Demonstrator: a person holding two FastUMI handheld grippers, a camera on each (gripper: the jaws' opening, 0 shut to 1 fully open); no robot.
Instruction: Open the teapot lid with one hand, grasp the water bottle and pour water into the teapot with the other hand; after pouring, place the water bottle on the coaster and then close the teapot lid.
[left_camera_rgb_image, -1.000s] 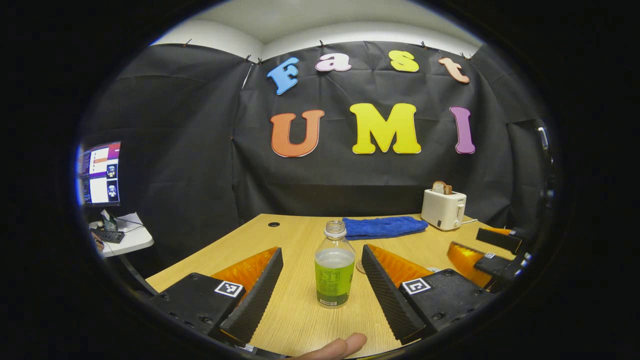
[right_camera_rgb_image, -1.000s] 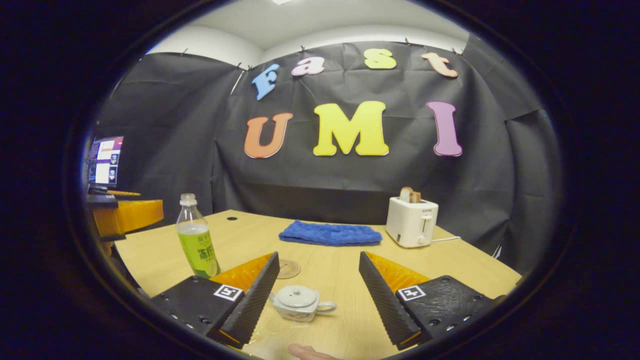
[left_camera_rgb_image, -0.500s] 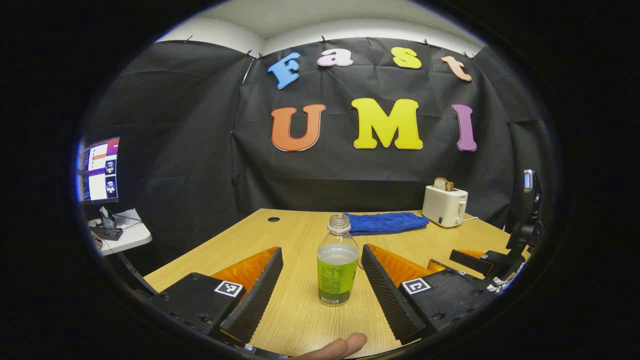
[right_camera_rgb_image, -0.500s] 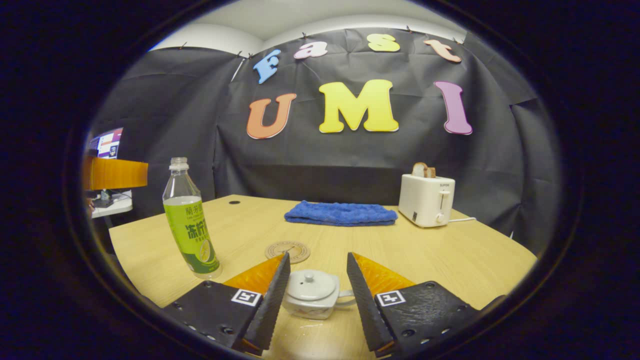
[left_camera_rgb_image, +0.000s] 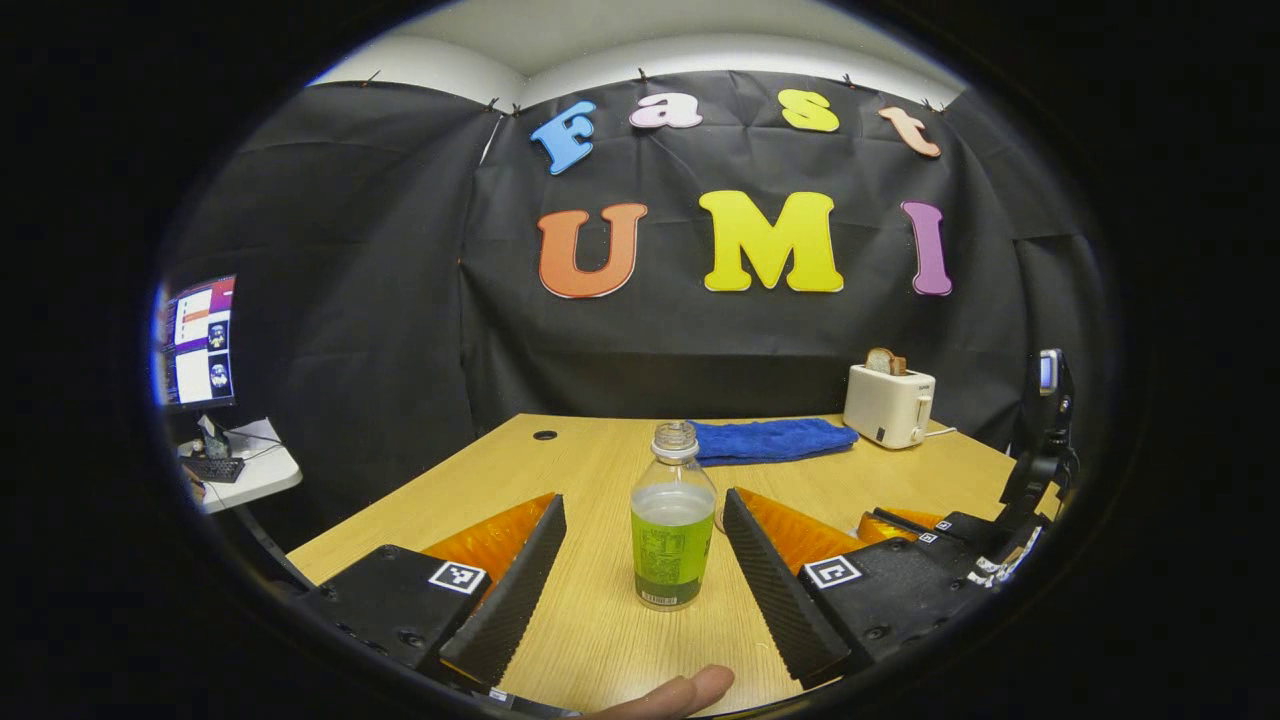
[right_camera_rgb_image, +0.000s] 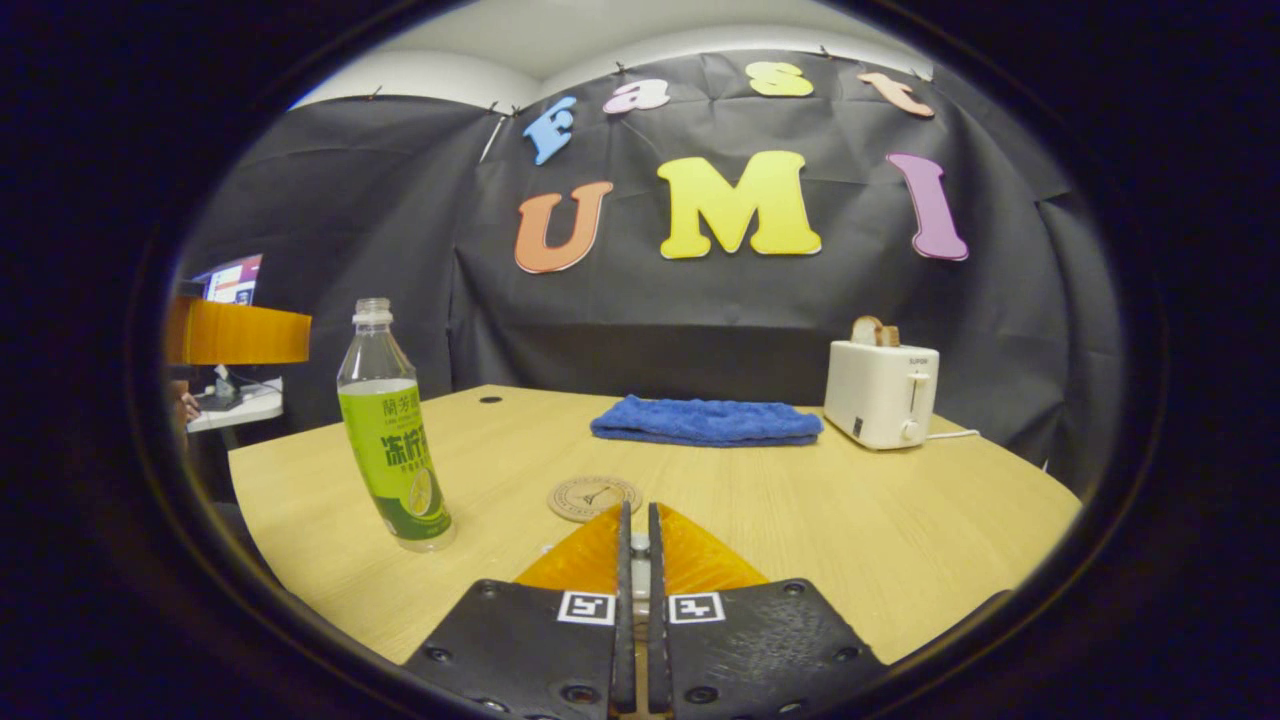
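An uncapped water bottle (left_camera_rgb_image: 672, 530) with a green label and some liquid stands upright on the wooden table (left_camera_rgb_image: 600, 640). My left gripper (left_camera_rgb_image: 642, 498) is open, with one finger on either side of the bottle and a gap on both sides. In the right gripper view the bottle (right_camera_rgb_image: 392, 440) is at the left and a round coaster (right_camera_rgb_image: 594, 497) lies flat mid-table. My right gripper (right_camera_rgb_image: 636, 510) is shut on the teapot lid, a pale sliver (right_camera_rgb_image: 638, 548) of which shows between its fingers. The teapot body is hidden beneath them. The right gripper (left_camera_rgb_image: 940, 525) sits low at the right.
A folded blue towel (right_camera_rgb_image: 705, 420) and a white toaster (right_camera_rgb_image: 880, 393) holding bread stand at the back of the table. A monitor (left_camera_rgb_image: 195, 343) and a side desk are off to the left. A person's fingertip (left_camera_rgb_image: 670, 690) shows at the lower edge.
My right gripper dropped onto the teapot and its fingers closed on the lid. The left gripper edged slightly toward the bottle and stayed open.
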